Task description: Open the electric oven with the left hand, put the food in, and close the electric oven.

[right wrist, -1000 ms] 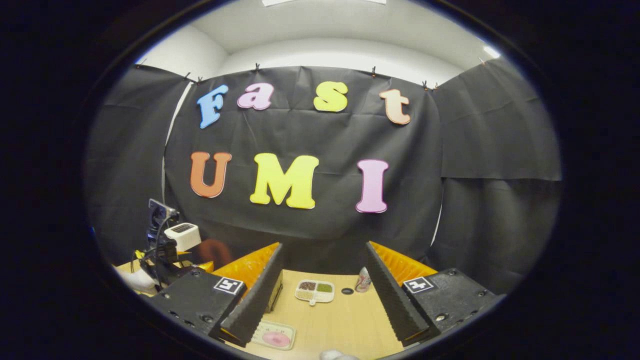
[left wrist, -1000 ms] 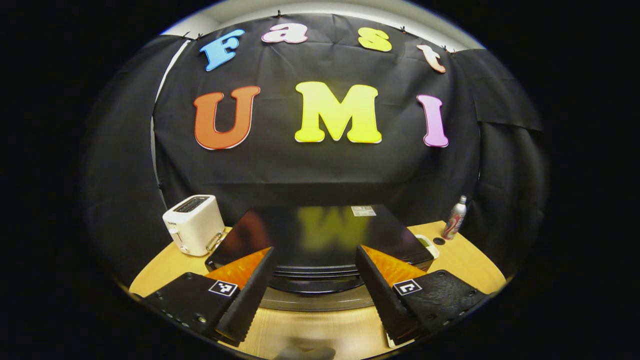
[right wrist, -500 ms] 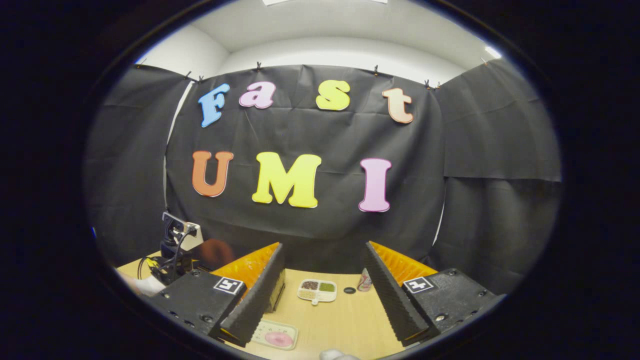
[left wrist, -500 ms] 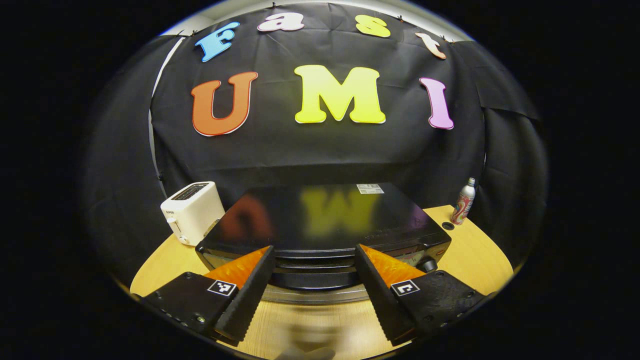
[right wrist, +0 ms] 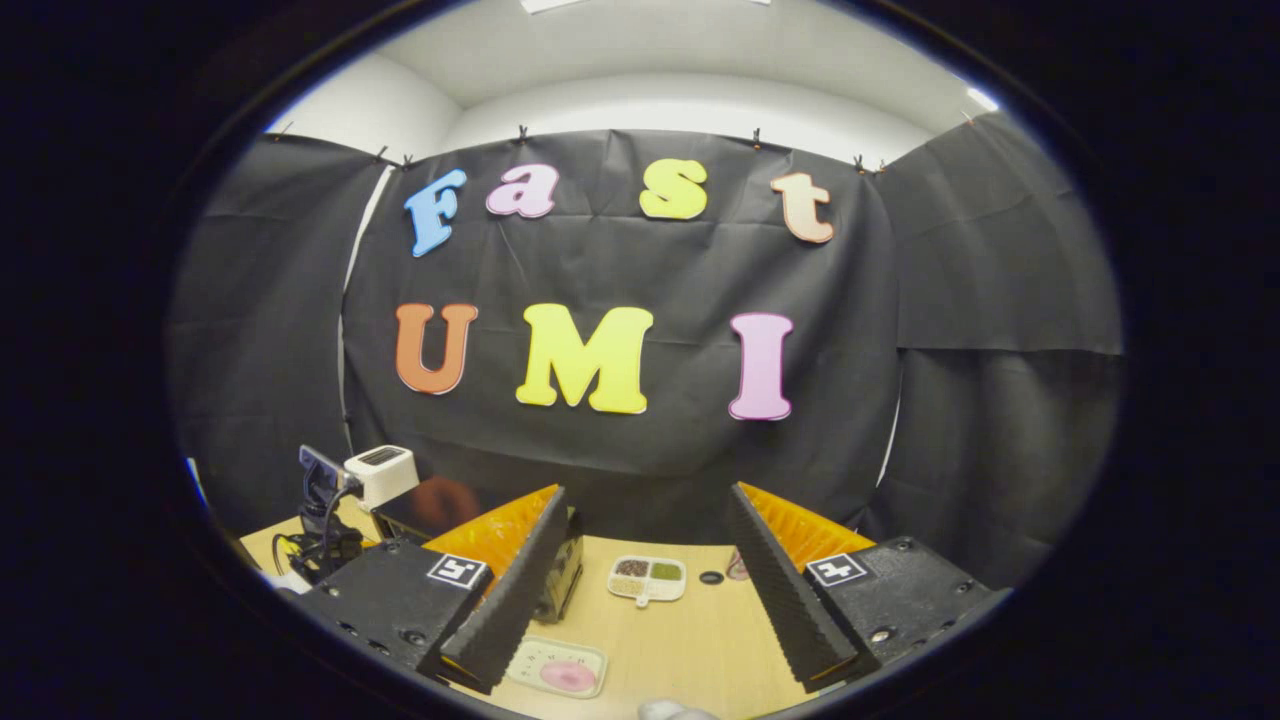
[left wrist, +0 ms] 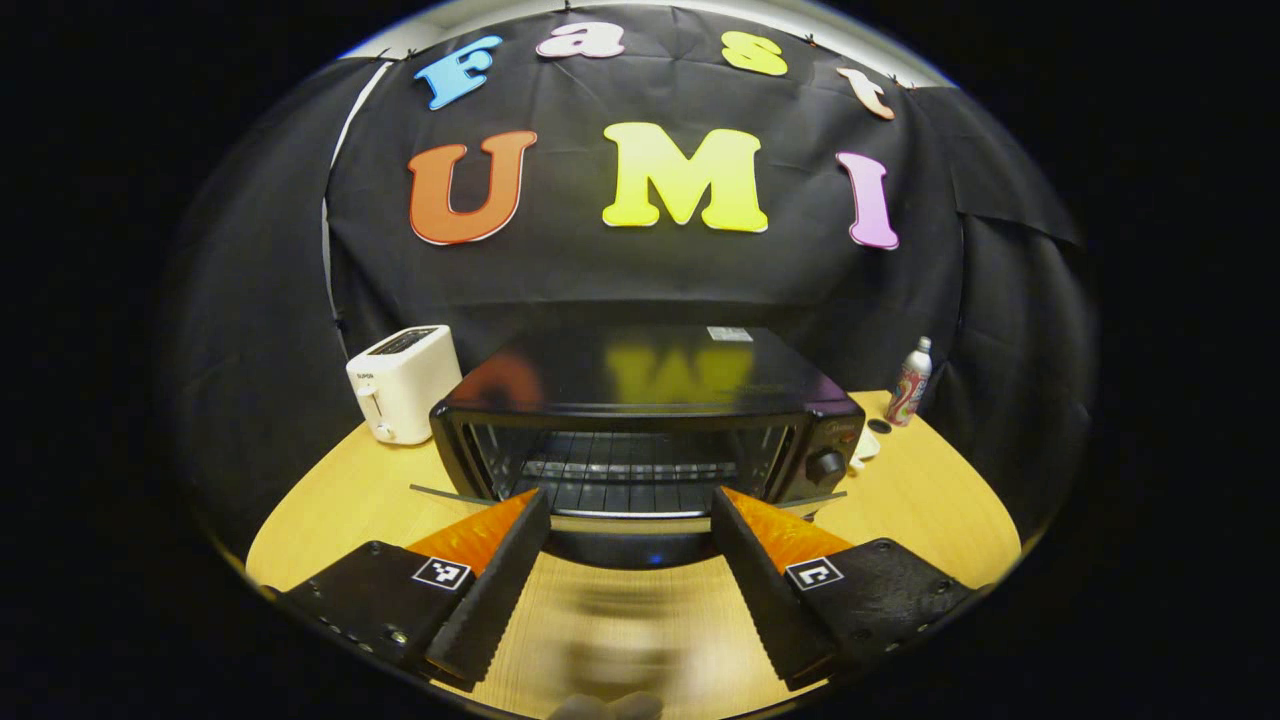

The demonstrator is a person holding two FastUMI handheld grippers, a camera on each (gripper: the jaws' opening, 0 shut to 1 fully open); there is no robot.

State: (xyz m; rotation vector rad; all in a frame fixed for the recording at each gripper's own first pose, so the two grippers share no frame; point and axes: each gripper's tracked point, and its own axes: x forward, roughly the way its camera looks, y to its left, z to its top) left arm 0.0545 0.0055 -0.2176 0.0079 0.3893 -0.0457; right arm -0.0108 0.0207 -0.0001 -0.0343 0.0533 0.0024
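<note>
White toaster [left wrist: 403, 382] and spray can [left wrist: 909, 381] on table [left wrist: 330, 510].

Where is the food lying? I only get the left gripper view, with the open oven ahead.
Observer: In the right gripper view, pink food sits on a small tray on the table.
Operator: Is the right gripper holding it?
Observer: No, the right gripper is open above the table, with nothing between its fingers.
Operator: Anything else nearby?
Observer: A divided dish lies farther back.
</note>
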